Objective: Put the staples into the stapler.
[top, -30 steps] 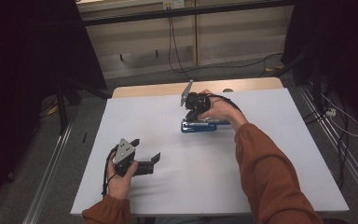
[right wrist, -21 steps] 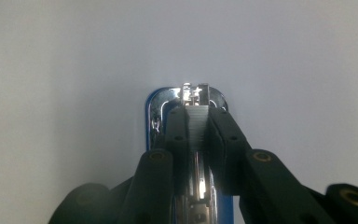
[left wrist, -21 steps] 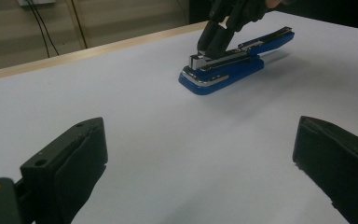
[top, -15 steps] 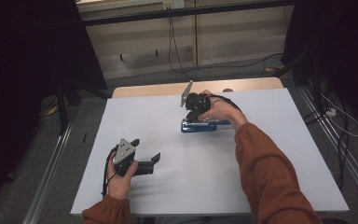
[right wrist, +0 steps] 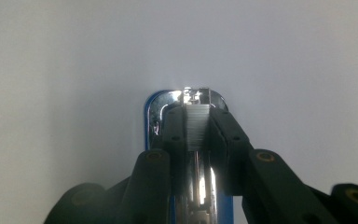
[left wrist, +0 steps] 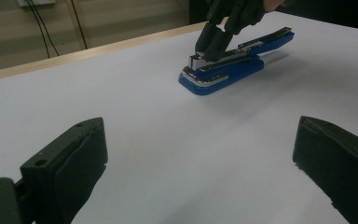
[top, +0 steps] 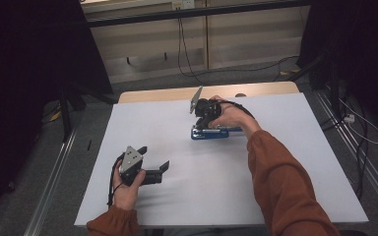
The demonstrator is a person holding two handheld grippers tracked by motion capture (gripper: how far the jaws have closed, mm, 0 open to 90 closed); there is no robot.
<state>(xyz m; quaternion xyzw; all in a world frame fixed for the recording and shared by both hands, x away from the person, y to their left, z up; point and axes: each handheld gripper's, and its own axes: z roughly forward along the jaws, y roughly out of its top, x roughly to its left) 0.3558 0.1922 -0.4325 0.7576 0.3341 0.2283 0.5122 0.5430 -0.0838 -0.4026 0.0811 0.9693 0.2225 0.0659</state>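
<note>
In the high view, a blue stapler lies on the white table, a little right of the middle and toward the far edge. The right hand reaches far forward with a long orange sleeve and holds the right gripper tilted down onto the left end of the stapler. The left hand rests near the front left part of the table, and the left gripper points to the right with its 2 jaws apart, holding nothing.

In the left gripper view, the 2 black jaws stand wide apart low over the bare table. The stapler lies farther off, with the other gripper's tips on its metal front end.

In the right gripper view, the 2 jaws are closed tightly around a strip of staples at the stapler's chrome front.
</note>
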